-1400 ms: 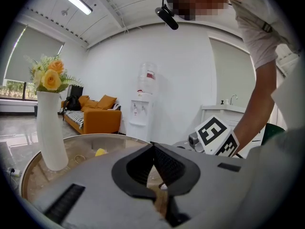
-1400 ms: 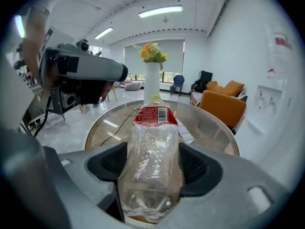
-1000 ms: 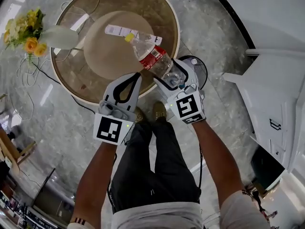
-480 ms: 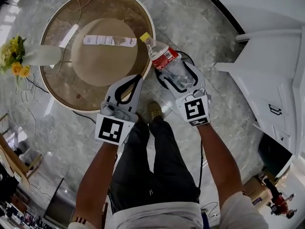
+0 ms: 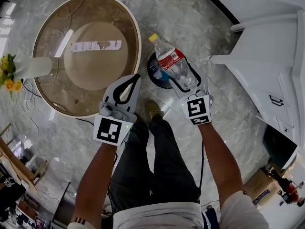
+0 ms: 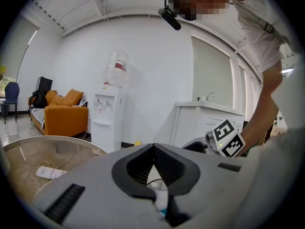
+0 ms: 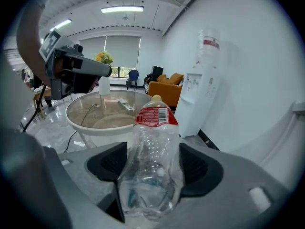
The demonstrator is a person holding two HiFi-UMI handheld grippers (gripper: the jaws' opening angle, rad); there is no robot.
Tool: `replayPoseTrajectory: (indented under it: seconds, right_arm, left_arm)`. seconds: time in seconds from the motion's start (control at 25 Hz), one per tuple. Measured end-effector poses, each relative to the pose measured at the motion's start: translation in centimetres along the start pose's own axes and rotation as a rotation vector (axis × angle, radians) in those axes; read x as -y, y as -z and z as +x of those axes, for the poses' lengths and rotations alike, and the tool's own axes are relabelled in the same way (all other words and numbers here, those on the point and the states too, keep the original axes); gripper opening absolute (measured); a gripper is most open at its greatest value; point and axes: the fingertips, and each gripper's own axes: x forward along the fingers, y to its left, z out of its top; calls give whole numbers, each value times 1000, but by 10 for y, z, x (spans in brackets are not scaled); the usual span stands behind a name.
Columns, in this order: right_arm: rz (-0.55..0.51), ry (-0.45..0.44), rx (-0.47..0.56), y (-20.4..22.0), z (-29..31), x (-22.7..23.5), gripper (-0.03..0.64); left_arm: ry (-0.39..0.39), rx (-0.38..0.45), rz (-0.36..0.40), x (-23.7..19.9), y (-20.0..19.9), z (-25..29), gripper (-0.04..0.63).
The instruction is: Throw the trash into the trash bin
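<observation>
A crushed clear plastic bottle (image 5: 174, 67) with a red label and yellow cap is clamped by its lower body in my right gripper (image 5: 179, 78), neck pointing away from me. It hangs partly over a dark round trash bin (image 5: 153, 78) on the floor, which has blue and white scraps inside. In the right gripper view the bottle (image 7: 152, 166) stands up between the two pads of that gripper (image 7: 153, 170). My left gripper (image 5: 135, 78) is shut and empty, left of the bin over the table's edge. Its tips meet in the left gripper view (image 6: 153, 147).
A round glass table (image 5: 50, 87) sits left of the bin, with a white power strip (image 5: 95, 46) on it and a vase of yellow flowers (image 5: 14, 73) beside it. White cabinets (image 5: 267, 66) stand to the right. A water dispenser (image 6: 107, 120) is against the wall.
Both grippers have swung right, away from the table. The bottle was over the tabletop and now hangs over the bin beside it. The grip on it is unchanged.
</observation>
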Motion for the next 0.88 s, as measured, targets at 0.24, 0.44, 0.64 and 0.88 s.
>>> replayPoseTrajectory:
  seconds: [0.24, 0.44, 0.64, 0.88]
  right_arm:
    - [15, 8, -65, 24, 1, 6, 343]
    - [46, -36, -112, 40, 7, 4, 407]
    - [41, -84, -57, 29, 10, -6, 396]
    - [21, -106, 8, 9, 12, -11, 373]
  left_arm:
    - [9, -10, 10, 8, -1, 8, 0]
    - [4, -22, 10, 9, 1, 9, 0]
    - [-12, -18, 0, 7, 4, 5, 0]
    - [-41, -10, -16, 4, 6, -3, 0]
